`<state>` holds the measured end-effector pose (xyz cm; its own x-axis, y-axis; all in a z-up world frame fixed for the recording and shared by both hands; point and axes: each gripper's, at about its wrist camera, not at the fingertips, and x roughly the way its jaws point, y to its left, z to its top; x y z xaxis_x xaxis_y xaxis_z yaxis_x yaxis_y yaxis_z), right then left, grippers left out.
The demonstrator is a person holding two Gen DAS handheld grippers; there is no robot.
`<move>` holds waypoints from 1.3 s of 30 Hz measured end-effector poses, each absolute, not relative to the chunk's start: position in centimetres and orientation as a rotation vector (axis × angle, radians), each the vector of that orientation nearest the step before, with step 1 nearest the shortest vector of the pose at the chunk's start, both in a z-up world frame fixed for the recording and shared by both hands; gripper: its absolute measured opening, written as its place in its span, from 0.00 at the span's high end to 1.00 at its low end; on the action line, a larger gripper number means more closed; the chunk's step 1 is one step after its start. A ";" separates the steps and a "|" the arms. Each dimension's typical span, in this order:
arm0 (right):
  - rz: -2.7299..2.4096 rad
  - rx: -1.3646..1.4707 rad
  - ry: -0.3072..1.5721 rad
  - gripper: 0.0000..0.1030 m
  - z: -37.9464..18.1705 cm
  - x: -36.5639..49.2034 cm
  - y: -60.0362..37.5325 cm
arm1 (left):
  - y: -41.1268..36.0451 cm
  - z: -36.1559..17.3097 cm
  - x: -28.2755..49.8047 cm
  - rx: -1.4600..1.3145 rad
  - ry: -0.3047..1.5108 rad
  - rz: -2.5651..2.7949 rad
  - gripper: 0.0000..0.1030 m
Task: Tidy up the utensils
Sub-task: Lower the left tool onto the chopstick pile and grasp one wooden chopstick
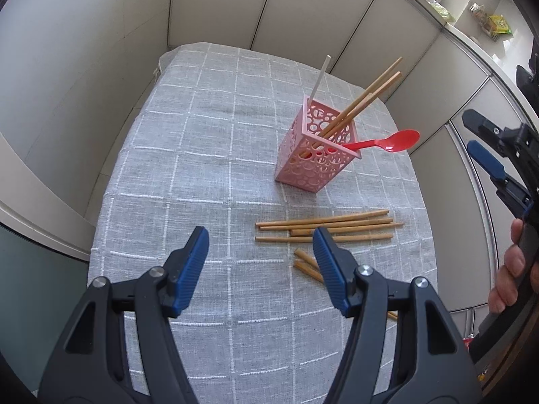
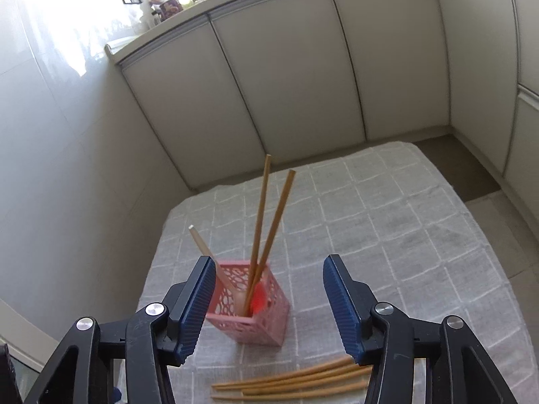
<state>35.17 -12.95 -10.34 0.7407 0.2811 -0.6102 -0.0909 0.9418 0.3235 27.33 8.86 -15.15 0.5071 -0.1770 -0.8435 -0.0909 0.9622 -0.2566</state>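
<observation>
A pink perforated holder (image 1: 315, 155) stands on the grey checked tablecloth (image 1: 188, 175). It holds wooden chopsticks (image 1: 367, 99), a white stick (image 1: 320, 77) and a red spoon (image 1: 387, 143) whose bowl sticks out to the right. Several loose wooden chopsticks (image 1: 323, 227) lie on the cloth in front of it. My left gripper (image 1: 261, 245) is open and empty, just left of the loose chopsticks. My right gripper (image 2: 269, 269) is open and empty above the holder (image 2: 251, 306), with loose chopsticks (image 2: 289, 383) below it. The right gripper also shows at the right edge of the left wrist view (image 1: 485, 148).
Beige cabinet doors (image 2: 286, 77) surround the table on the far and left sides. A counter (image 1: 471, 10) with small items runs above them. The table's edges drop off at left and right.
</observation>
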 end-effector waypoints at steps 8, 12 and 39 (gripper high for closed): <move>0.171 0.263 0.846 0.31 -13.2 31.7 -15.4 | 7.4 -16.6 26.4 -0.247 1.123 -0.077 0.37; 0.169 0.253 0.958 0.30 -15.6 30.9 -15.8 | 7.0 -17.8 26.0 -0.261 1.168 -0.087 0.37; 0.143 0.167 1.292 0.30 -23.4 31.8 -19.9 | -0.1 -25.2 29.5 -0.444 1.264 0.025 0.90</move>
